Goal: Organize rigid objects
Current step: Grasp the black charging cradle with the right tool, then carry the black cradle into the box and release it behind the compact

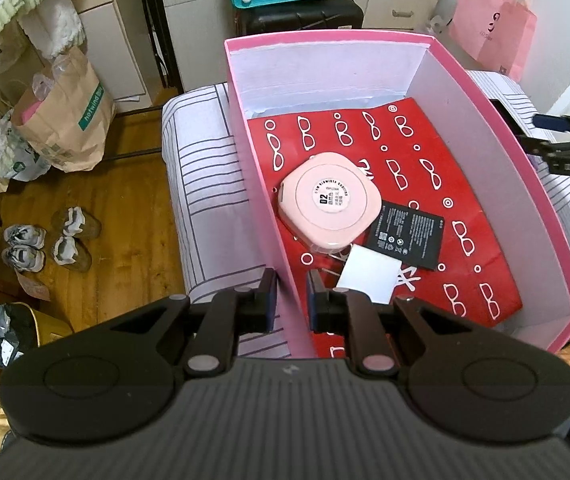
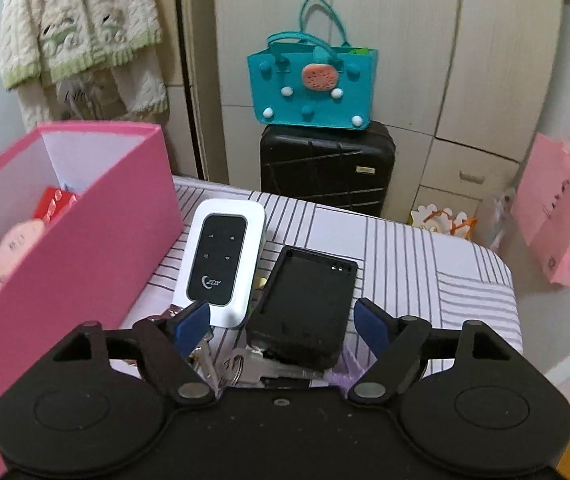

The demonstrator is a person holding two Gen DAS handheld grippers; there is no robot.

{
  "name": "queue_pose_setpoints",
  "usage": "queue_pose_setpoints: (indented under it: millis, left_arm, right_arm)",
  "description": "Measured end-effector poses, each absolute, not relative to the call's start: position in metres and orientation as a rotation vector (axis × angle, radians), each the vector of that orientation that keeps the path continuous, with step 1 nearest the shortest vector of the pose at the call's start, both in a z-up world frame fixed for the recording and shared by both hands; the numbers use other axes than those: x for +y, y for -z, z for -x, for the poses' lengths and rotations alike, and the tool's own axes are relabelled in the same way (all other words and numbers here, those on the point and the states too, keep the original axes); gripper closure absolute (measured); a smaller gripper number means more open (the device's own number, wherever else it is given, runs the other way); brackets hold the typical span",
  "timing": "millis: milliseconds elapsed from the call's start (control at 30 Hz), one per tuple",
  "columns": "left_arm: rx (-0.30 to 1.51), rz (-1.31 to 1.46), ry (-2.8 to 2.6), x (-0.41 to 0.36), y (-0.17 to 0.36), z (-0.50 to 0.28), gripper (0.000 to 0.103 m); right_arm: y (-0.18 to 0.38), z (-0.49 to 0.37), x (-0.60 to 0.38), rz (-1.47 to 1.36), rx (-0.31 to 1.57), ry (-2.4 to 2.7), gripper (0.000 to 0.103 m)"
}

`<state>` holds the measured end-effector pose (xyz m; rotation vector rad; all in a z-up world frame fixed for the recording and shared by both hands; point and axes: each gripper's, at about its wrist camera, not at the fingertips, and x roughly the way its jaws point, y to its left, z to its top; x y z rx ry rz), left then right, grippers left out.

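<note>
- The left tool (image 1: 291, 296) straddles the near left wall of the pink box (image 1: 557, 216), one finger outside and one inside; its jaws stand narrowly apart either side of the wall, and whether they pinch it cannot be told.
- The box sits on a striped surface (image 1: 205, 184).
- In the box lies a red sheet (image 1: 425, 168) printed with white glasses.
- On the sheet rest a pink case (image 1: 327, 206), a black battery (image 1: 407, 234) touching the case's right edge, and a white card (image 1: 369, 276) just in front of both.
- The right tool (image 2: 285, 324) is spread wide and holds nothing, hovering over the surface right of the box (image 2: 85, 248).
- Between and just beyond its fingers lie a white router (image 2: 225, 260) with a black face and a black tray (image 2: 305, 304), side by side, the router nearer the box.
- Keys (image 2: 241, 368) lie under the tray's near end.
- Behind the surface a teal bag (image 2: 313, 84) sits on a black suitcase (image 2: 325, 168).
</note>
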<state>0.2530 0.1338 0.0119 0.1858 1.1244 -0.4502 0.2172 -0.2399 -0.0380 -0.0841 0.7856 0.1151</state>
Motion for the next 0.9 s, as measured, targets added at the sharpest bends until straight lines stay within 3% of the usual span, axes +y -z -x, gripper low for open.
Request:
queue_pose_setpoints:
  millis: [200,433,533,900]
  left_arm:
    - [1.125,-0.191,0.452,0.133,-0.012,-0.253,0.089]
    - [1.131,-0.179,0.453,0.132,-0.012,-0.255,0.089]
    - [1.125,-0.188,0.452,0.132,-0.012,-0.253,0.089]
    - [1.125,-0.159,0.468,0.139,-0.01,-0.254,0.088]
  right_arm:
    - [0.055,-0.243,-0.247,0.023,0.896,-0.053,0.018]
    - [0.057,-0.258,-0.259,-0.093,0.869,-0.073,0.019]
    - [0.054,-0.254,-0.254,-0.059,0.858,-0.077,0.036]
    - [0.04,-0.224,-0.25,-0.046,0.87,-0.04,0.036]
